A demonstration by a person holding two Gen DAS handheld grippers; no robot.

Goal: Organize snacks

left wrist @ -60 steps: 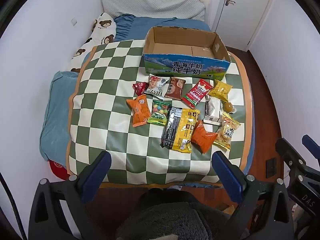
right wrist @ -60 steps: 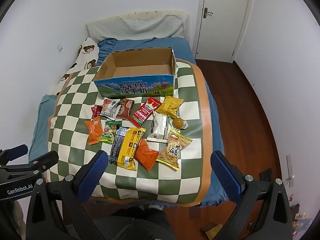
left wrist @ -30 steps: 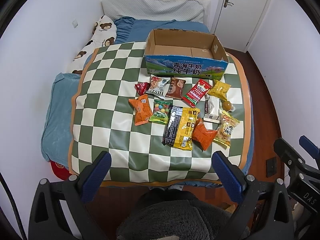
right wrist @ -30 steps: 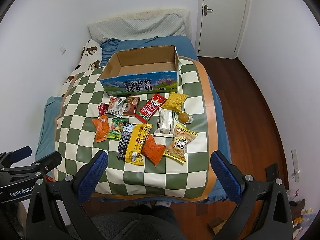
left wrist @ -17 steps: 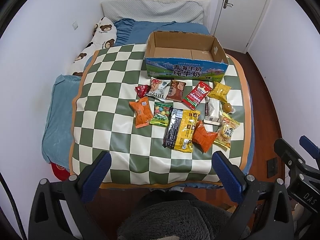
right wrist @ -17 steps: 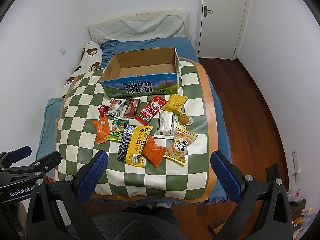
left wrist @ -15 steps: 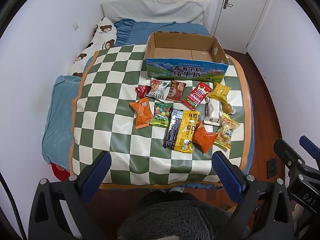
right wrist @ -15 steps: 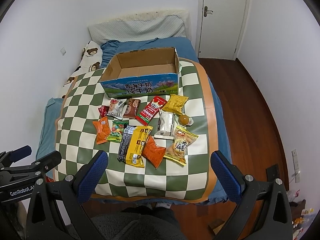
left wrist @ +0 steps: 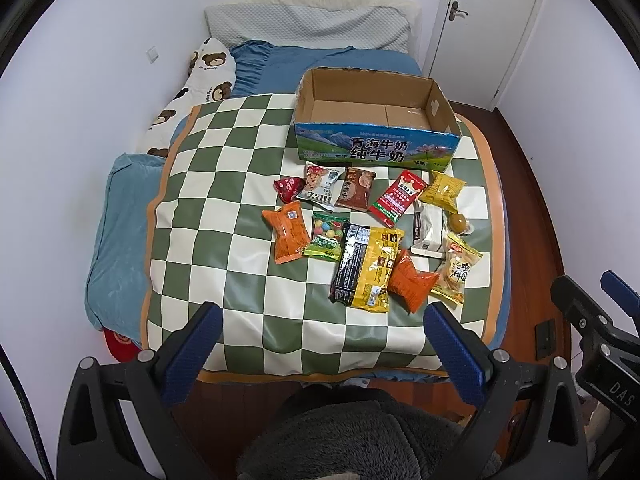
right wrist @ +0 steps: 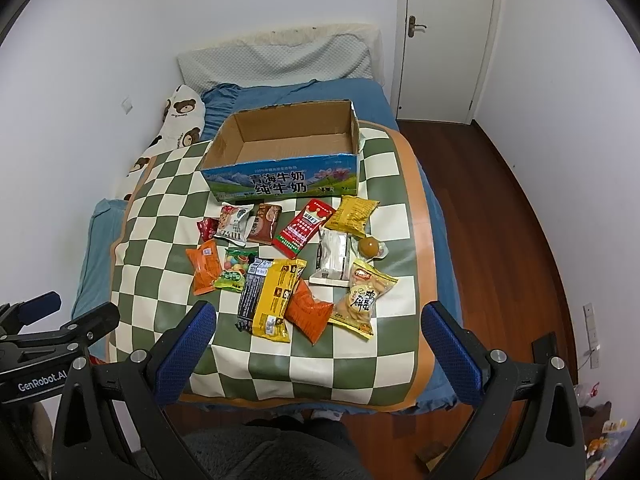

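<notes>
Several snack packets lie on a green-and-white checkered mat (left wrist: 224, 184) over a bed: an orange packet (left wrist: 289, 233), a long yellow bag (left wrist: 374, 264), a red packet (left wrist: 398, 197) and a biscuit bag (right wrist: 362, 300) among them. An empty cardboard box (left wrist: 374, 152) with a blue printed front stands behind them. My left gripper (left wrist: 320, 328) hangs open above the mat's near edge, well short of the snacks. My right gripper (right wrist: 318, 328) is open too, just in front of the yellow bag (right wrist: 276, 292) and the cardboard box (right wrist: 280, 178) beyond. Nothing is between either pair of fingers.
A bear-print pillow (left wrist: 200, 80) and blue bedding (left wrist: 120, 220) lie left of the mat. White walls close in on the left; a door (right wrist: 444, 32) and wooden floor (right wrist: 500, 220) are on the right. A person's grey fleece lap (left wrist: 360, 440) fills the foreground.
Both grippers have drawn back and risen a little, so the bed looks slightly farther away. The snacks and box have not moved.
</notes>
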